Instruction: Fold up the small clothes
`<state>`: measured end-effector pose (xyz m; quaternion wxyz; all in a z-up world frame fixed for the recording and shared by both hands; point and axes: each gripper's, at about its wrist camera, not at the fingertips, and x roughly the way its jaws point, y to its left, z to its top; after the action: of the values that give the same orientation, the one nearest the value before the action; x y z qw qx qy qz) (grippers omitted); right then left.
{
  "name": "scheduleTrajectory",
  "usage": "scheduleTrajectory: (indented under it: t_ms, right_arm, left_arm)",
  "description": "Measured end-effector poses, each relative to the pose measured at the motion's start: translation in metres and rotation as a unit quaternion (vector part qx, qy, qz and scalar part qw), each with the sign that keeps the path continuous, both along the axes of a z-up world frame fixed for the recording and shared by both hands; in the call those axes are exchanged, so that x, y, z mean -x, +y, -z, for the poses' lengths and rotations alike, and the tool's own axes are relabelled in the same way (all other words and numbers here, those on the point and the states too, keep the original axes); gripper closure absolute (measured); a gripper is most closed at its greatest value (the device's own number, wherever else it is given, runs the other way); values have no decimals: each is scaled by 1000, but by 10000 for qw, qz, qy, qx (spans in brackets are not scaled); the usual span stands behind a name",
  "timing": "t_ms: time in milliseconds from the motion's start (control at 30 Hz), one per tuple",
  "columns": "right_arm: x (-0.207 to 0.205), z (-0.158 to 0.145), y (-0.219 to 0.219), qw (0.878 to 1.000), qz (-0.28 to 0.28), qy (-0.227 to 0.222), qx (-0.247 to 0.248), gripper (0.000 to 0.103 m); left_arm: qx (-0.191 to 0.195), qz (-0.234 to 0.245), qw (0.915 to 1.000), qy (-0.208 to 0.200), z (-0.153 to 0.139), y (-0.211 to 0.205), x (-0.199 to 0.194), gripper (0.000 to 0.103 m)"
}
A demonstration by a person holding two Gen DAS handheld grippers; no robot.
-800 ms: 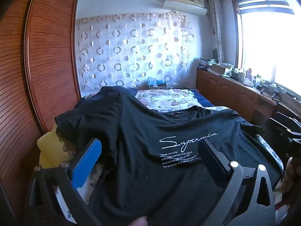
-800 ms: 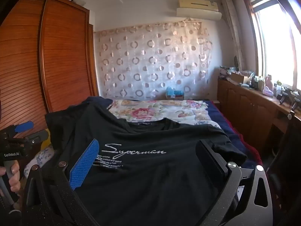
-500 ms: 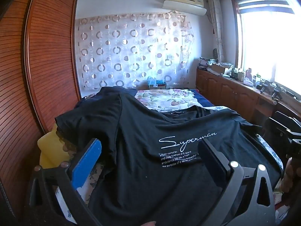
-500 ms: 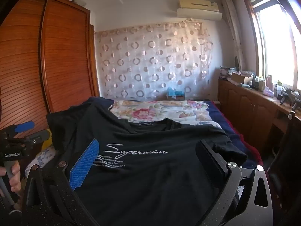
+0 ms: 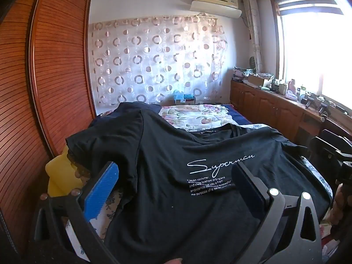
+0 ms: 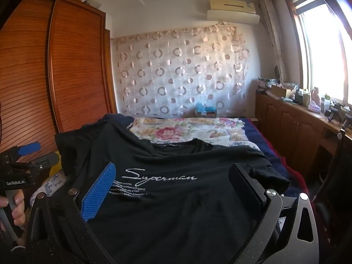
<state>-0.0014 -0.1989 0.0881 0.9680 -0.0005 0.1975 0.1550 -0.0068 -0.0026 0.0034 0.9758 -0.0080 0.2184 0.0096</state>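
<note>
A black T-shirt (image 5: 176, 171) with white "Superman" lettering lies spread face up on the bed; it also shows in the right wrist view (image 6: 176, 189). Its left sleeve drapes over a raised pile at the left. My left gripper (image 5: 176, 180) is open and empty, hovering over the shirt's left half near its lower hem. My right gripper (image 6: 173, 180) is open and empty over the shirt's right half. The left gripper also shows at the left edge of the right wrist view (image 6: 28, 151), held in a hand. The shirt's hem is hidden behind the gripper bodies.
A floral quilt (image 6: 187, 129) covers the bed beyond the shirt. A wooden wardrobe (image 5: 50, 77) stands along the left. Wooden cabinets (image 6: 292, 132) with clutter run under the window at right. A yellow cushion (image 5: 59, 176) lies under the left sleeve.
Both grippers hold nearly still, open over the shirt. The shirt has not moved.
</note>
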Motion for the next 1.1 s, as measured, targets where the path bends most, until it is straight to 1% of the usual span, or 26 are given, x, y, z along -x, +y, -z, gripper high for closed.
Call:
scheduleTrajectory:
  t_ms: [900,1100]
  right_arm:
    - [1,0,0,10000,1,2,-18,0]
    - [0,0,0,10000,4,3,-18,0]
  left_arm:
    - [-32,2,10000,-22,1,3,-3,0]
    - [-40,8,10000,-43,-4,5,-2,0]
